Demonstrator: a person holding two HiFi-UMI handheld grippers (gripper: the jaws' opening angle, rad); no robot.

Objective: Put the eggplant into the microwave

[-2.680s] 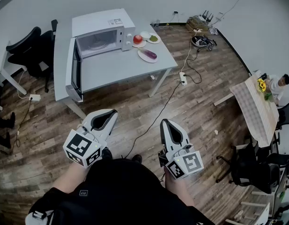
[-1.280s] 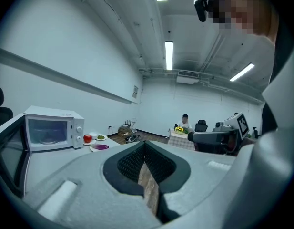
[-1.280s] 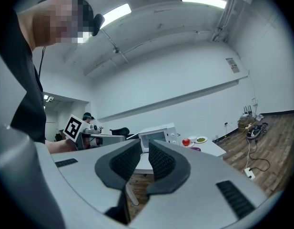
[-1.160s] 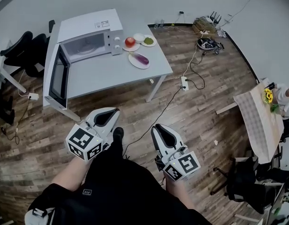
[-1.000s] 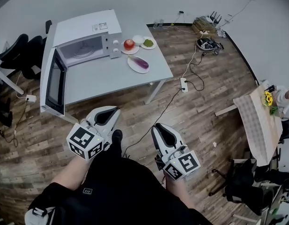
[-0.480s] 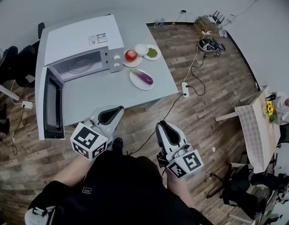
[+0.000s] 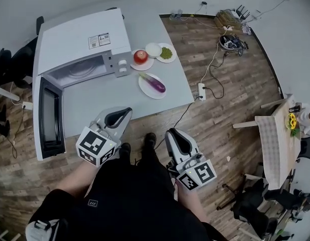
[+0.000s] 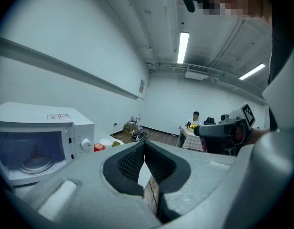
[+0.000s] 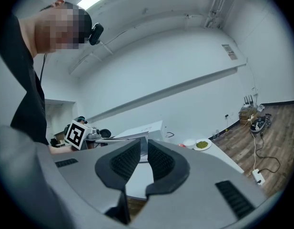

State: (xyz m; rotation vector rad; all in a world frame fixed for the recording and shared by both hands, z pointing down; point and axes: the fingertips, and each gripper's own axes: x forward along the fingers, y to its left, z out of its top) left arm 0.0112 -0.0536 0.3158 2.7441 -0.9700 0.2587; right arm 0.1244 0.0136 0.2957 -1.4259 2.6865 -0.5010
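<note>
Approach stage: at the table's point(image 7: 114, 97) near edge, the left gripper point(image 7: 119, 118) and right gripper point(image 7: 176, 139) hang with jaws all but closed on nothing, while the eggplant point(image 7: 156, 83) lies on its plate point(image 7: 144, 86) right of the open-doored microwave point(image 7: 79, 41), so the next move likely calls for a forward reach and wider jaws.

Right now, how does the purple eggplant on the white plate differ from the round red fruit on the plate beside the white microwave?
The long purple eggplant lies stretched across its white plate; the round red fruit sits compact on its own white plate. The eggplant is nearer the grey table's front edge; the fruit sits close to the white microwave's knobs. Both rest on plates, untouched.
</note>
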